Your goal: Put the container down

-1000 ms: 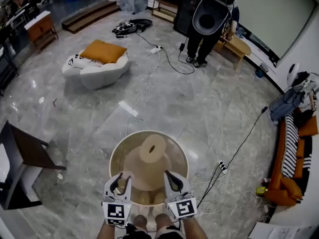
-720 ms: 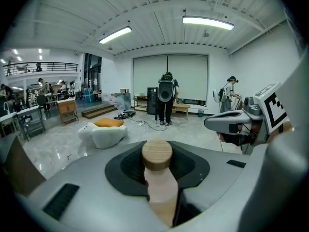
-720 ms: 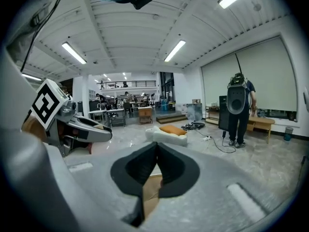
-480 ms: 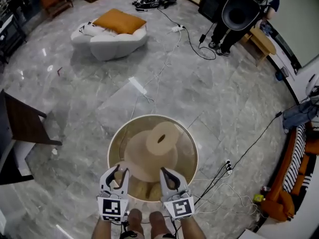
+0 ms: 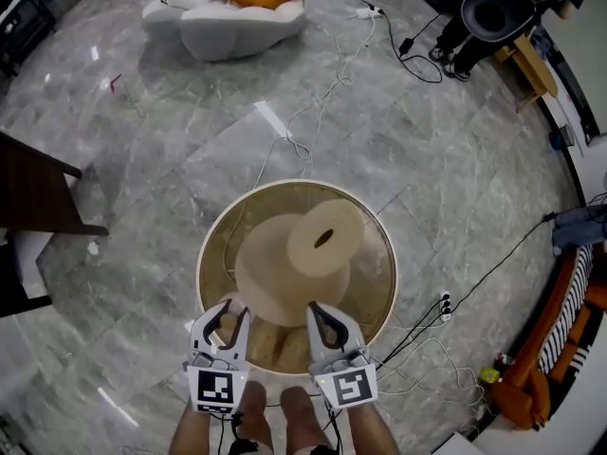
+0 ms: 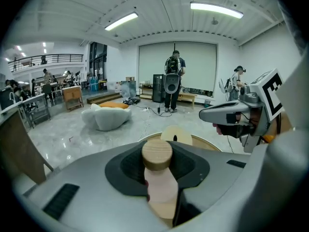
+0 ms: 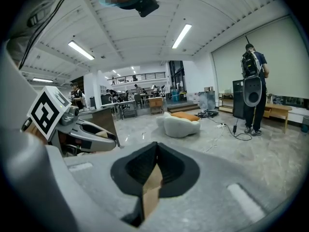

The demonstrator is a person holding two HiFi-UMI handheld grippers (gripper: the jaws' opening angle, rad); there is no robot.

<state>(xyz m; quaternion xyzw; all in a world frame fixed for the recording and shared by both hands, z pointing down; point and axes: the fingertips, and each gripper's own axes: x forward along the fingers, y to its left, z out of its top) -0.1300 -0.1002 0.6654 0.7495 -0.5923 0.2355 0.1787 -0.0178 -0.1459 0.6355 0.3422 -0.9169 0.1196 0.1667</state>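
Observation:
A round glass-topped table (image 5: pixel 216 245) stands on a beige cone-shaped base (image 5: pixel 285 268). Both grippers hover over its near rim. My left gripper (image 5: pixel 228 322) is shut on a small pale pink container (image 6: pixel 159 187) with a round wooden lid (image 6: pixel 157 153), held upright between the black pads. My right gripper (image 5: pixel 328 328) is beside it, a hand's width to the right, with its jaws together. In the right gripper view a thin tan strip (image 7: pixel 150 192) shows below the closed pads (image 7: pixel 154 166); I cannot tell what it is.
The floor is grey marble. A white seat with an orange cushion (image 5: pixel 228 8) lies far off, cables (image 5: pixel 318 102) run toward the table, and a power strip (image 5: pixel 445 303) lies at its right. A dark table (image 5: pixel 33 192) stands left, an orange sofa (image 5: pixel 555 358) right. A person (image 5: pixel 493 12) stands far right.
The round table has come closer and sits higher in the head view. Both grippers keep their places at its near rim, and the left grip on the container is unchanged.

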